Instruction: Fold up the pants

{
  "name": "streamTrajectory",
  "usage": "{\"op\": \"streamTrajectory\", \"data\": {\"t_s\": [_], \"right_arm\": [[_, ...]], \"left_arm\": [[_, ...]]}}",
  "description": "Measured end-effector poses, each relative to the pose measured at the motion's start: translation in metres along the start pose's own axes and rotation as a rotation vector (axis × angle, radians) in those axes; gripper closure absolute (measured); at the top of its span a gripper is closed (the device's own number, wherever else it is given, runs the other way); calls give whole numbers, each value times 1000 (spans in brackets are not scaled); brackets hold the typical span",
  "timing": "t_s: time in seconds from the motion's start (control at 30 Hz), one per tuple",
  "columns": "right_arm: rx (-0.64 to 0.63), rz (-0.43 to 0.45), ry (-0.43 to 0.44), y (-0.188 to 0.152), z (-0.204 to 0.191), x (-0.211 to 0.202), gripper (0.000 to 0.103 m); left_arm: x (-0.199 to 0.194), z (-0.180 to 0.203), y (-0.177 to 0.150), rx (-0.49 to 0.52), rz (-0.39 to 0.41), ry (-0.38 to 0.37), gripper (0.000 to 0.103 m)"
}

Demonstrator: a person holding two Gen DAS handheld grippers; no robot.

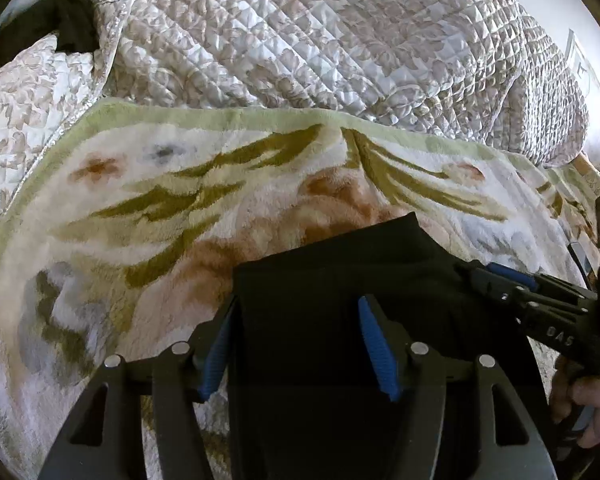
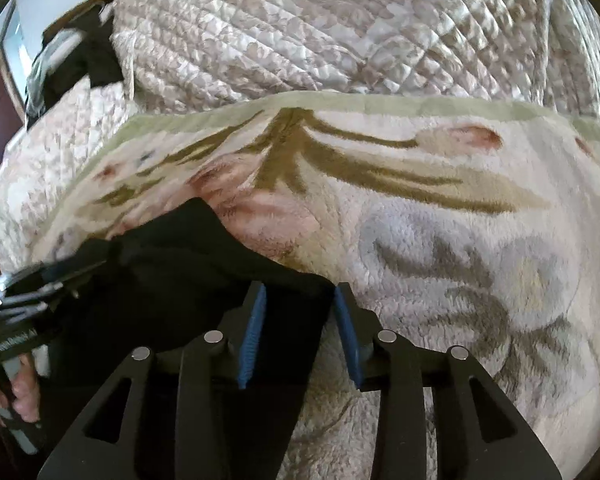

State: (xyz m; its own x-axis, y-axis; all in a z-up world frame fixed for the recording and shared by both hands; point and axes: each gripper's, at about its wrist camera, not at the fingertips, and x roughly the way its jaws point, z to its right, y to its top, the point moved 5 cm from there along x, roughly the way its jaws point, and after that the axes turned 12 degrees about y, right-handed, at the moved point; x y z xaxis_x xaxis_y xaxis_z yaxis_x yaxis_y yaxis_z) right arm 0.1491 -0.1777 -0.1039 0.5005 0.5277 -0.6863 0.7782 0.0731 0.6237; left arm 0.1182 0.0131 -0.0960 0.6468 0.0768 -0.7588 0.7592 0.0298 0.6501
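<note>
The black pants (image 1: 340, 264) lie folded on a fluffy floral blanket (image 1: 140, 208). My left gripper (image 1: 296, 320) straddles the pants' near left part, its blue pads wide apart with cloth between them. My right gripper (image 2: 300, 304) stands at the pants' right edge (image 2: 180, 256), blue pads apart with black cloth between them. The right gripper also shows at the right of the left wrist view (image 1: 512, 280), and the left gripper at the left of the right wrist view (image 2: 40, 288). Whether either grips the cloth is unclear.
A quilted floral bedspread (image 1: 320, 32) is bunched up behind the blanket. A dark garment (image 1: 72, 20) lies at the far left corner. The person's hands (image 1: 588, 400) hold the gripper handles. The blanket (image 2: 460, 240) stretches to the right.
</note>
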Motion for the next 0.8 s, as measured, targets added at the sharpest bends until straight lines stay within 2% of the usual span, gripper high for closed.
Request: {"op": "streamTrajectory", "data": {"t_s": [0.17, 0.47, 0.63, 0.8], "right_arm": [[-47, 13, 0, -8, -22, -25, 67], [-157, -10, 59, -53, -71, -59, 67], [-183, -56, 49, -79, -80, -57, 67], [-150, -49, 43, -78, -79, -65, 67]], "left_arm": [[-20, 1, -3, 14, 22, 13, 40], [-56, 3, -28, 50, 43, 13, 43], [-53, 1, -53, 63, -5, 34, 45], [-61, -10, -60, 35, -3, 31, 45]]}}
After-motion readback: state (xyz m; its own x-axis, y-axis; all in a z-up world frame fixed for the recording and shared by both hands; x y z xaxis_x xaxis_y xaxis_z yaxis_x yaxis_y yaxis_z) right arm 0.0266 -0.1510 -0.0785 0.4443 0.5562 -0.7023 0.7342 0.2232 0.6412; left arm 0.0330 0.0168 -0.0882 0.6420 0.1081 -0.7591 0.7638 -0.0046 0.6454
